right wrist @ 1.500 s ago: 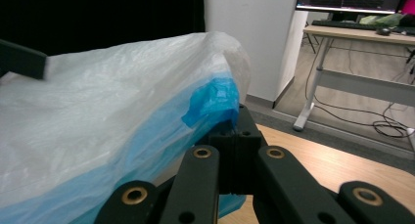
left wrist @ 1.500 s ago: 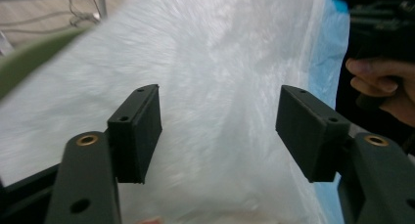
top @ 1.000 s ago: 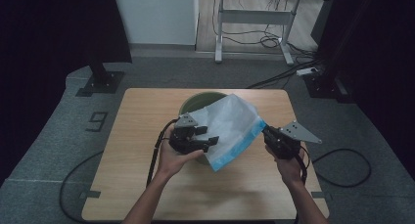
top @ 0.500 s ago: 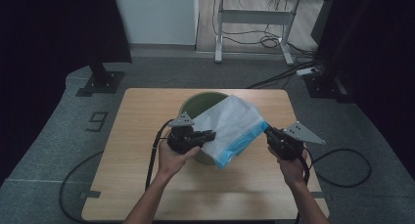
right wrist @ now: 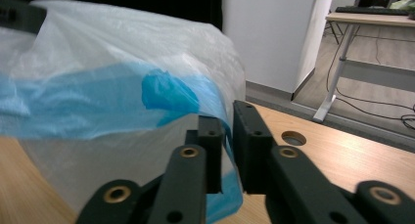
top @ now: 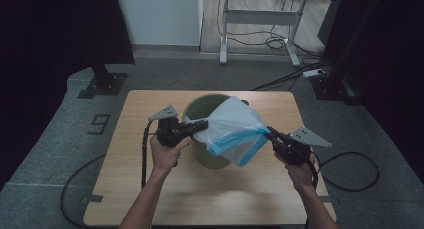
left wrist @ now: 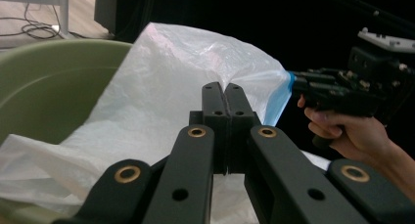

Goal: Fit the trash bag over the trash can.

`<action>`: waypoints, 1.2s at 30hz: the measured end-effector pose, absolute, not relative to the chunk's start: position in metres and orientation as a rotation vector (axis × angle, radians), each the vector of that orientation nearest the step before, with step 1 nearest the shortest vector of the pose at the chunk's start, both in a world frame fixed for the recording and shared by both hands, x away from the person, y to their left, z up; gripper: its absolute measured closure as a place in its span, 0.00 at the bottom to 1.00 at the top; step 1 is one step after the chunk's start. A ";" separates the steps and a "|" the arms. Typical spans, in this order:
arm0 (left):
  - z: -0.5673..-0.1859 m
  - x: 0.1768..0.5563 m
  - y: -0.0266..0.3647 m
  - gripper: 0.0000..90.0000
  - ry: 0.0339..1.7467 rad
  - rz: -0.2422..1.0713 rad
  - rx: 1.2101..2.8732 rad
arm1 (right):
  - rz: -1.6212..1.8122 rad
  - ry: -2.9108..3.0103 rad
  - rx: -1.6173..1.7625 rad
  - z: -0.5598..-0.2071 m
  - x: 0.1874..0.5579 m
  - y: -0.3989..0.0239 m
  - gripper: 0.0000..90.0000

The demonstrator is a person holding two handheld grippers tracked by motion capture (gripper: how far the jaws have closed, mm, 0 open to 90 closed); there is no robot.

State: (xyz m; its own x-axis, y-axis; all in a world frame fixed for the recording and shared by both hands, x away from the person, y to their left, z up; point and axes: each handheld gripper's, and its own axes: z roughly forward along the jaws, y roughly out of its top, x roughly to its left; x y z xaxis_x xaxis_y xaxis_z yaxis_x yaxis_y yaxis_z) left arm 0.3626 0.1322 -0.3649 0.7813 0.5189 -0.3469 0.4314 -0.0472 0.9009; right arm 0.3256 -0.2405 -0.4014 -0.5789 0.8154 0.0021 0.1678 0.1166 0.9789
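At frame centre I stretch the bag (top: 231, 129) over the bin (top: 207, 139), left gripper (top: 202, 125) clamped on its left edge, right gripper (top: 270, 134) easing apart around its blue hem.

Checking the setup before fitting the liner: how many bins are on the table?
1: a green bin at the table's middle, between the two grippers, with a white bag draped over its rim.

The bag (top: 232, 129) drapes over the bin (top: 206, 139) mid-table (top: 150, 199), between left gripper (top: 202, 125) and right gripper (top: 270, 134).
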 end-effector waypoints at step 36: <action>-0.370 0.365 0.133 0.99 0.819 0.099 1.616 | 1.644 1.849 0.891 -0.407 0.317 -0.212 0.98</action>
